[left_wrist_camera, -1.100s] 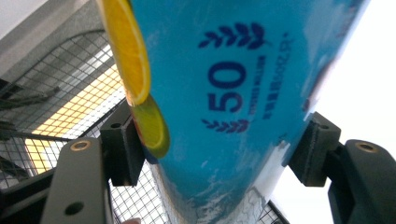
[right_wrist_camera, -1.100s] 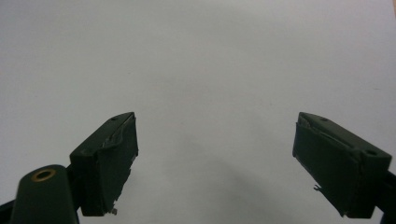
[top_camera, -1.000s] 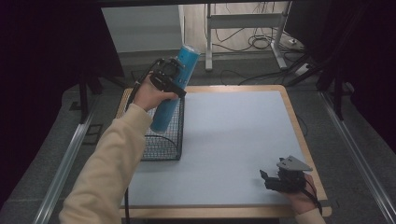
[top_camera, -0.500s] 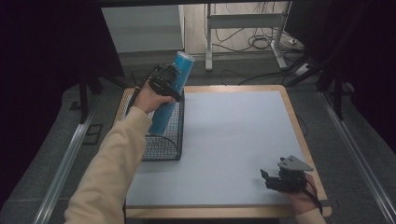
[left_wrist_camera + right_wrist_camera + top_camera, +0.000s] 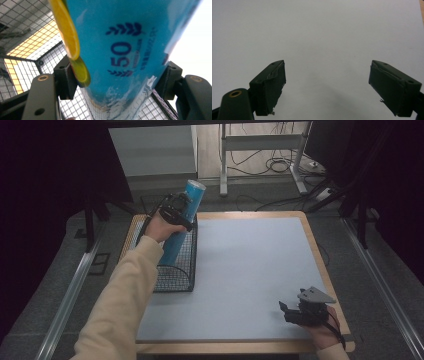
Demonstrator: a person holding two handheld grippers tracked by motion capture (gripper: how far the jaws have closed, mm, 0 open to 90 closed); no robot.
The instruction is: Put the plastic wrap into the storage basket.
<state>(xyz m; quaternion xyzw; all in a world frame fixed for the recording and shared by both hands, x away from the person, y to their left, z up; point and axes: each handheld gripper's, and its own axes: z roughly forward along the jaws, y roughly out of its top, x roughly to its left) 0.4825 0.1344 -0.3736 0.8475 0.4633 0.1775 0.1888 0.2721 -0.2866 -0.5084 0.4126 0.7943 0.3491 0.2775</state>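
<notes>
- Bench (image 5: 250, 270) — pale grey top with a wooden rim; a person's forearms come in from the near edge.
- Basket (image 5: 177, 265) — black wire mesh, standing at the bench's left edge; its mesh shows behind the can in the left gripper view (image 5: 30, 37).
- Can (image 5: 181, 222) — tall blue cylinder, tilted, top leaning away and to the right, lower end inside the basket. In the left gripper view (image 5: 120, 50) it bears a dark "50" with laurel sprigs and orange and lime slice pictures along one side.
- Left claw (image 5: 175, 210) — clamped on the can's upper half; its jaws press the can from both sides (image 5: 117, 82).
- Right claw (image 5: 292, 312) — low over the bench's near right corner, well apart from the basket; its jaws stand wide apart with nothing between them, over bare grey surface (image 5: 327, 85).
</notes>
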